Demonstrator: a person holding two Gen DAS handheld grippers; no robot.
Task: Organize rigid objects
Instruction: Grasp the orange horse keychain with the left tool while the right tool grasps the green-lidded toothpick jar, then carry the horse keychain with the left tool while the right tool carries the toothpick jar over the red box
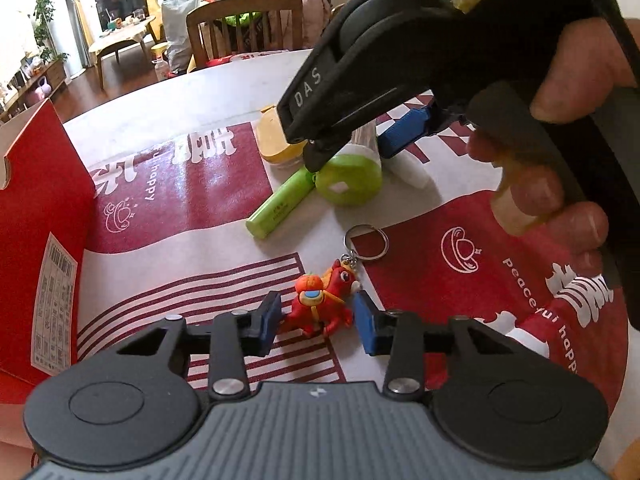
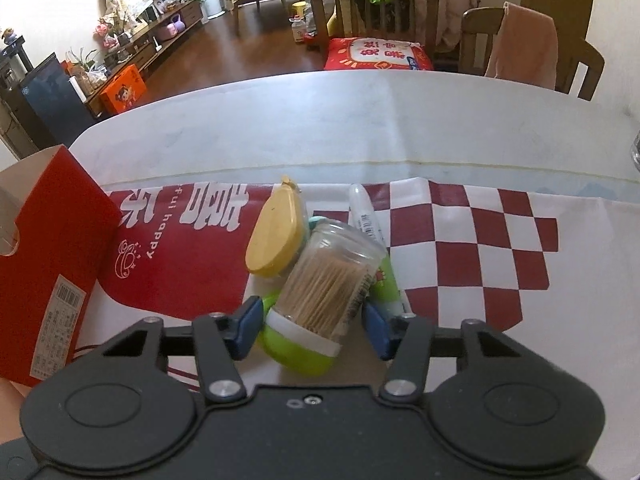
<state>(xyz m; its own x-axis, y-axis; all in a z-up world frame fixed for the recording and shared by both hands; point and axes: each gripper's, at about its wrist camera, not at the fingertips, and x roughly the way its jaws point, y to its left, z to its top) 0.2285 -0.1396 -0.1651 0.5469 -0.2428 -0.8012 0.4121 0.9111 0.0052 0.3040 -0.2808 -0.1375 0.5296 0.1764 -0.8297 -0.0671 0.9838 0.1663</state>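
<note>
1. The left gripper (image 1: 316, 322) stands wide, its blue pads flanking the red horse keychain (image 1: 322, 304) on the tabletop (image 1: 224, 240) without touching it.
2. The right gripper (image 2: 312, 330) also stands wide around the toothpick jar (image 2: 324, 284), which lies tilted, green lid toward the camera.
3. A yellow case (image 2: 274, 238), a green marker (image 1: 280, 204) and a white tube (image 2: 364, 216) crowd the jar.
4. A red box (image 1: 40, 240) stands at the left.

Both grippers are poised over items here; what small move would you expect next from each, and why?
Probably both close. The left gripper is open, its blue pads flanking the red horse keychain with gaps on both sides. The right gripper is open around the toothpick jar, near its green lid. The red box stands open at left, a likely destination.
</note>
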